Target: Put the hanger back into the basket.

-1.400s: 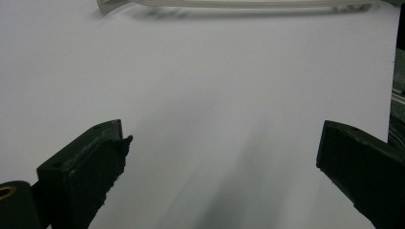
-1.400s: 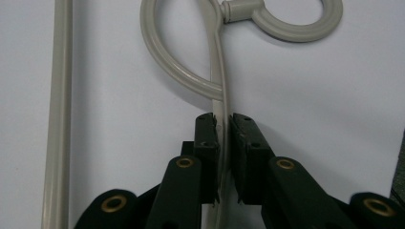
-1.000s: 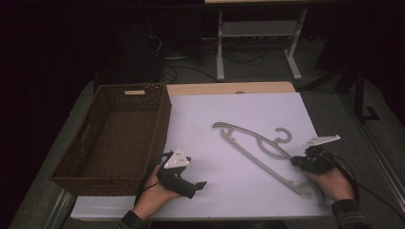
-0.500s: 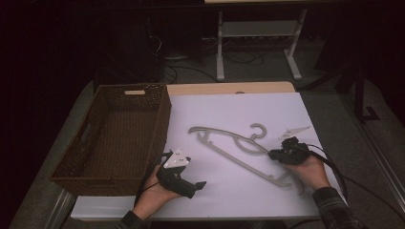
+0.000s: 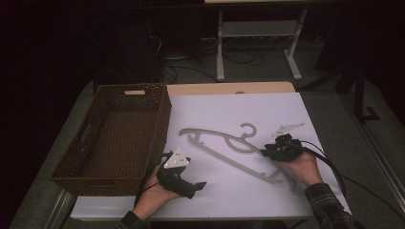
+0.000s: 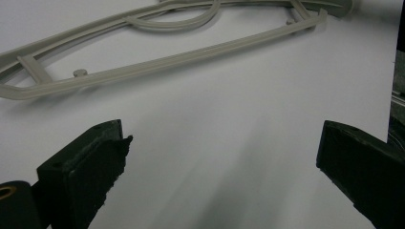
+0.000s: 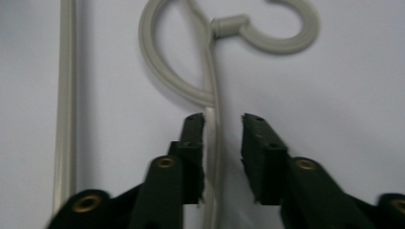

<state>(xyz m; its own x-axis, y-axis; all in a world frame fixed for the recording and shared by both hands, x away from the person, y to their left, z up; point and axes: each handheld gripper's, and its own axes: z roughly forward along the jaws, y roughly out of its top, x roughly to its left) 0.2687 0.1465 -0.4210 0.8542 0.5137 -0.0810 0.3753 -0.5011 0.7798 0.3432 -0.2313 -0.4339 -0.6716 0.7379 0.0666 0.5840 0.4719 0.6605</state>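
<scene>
Step in hand looks like getting a grip on the grey plastic hanger (image 5: pixel 229 148), probably to shift it toward the wicker basket (image 5: pixel 114 133), though that destination is my guess. Hanger lies flat on the white table sheet (image 5: pixel 248 109), centre of the table, hook (image 5: pixel 248 130) pointing to 12 o'clock, long bar running from 10 toward 4 o'clock. Basket sits at its 9 o'clock, close but apart. Right gripper (image 7: pixel 223 123) is at the hanger's 4 o'clock end in the high view; in the right gripper view its jaws straddle the upper arm just below the hook loop, parted with a gap, one pad (image 7: pixel 195 143) right against the rail, the other clear of it. So released, not clamping yet. Left gripper (image 6: pixel 219 143) rests on the sheet at 7 o'clock of the hanger, near the basket's front corner, jaws spread wide with nothing between them, hanger bar (image 6: pixel 157 64) well ahead of it. Next move, as I read it: close the right jaws squarely on the rail. Thin, slick plastic, so it may pivot in a one-point grip; bringing the left in on the bar would steady it.
</scene>
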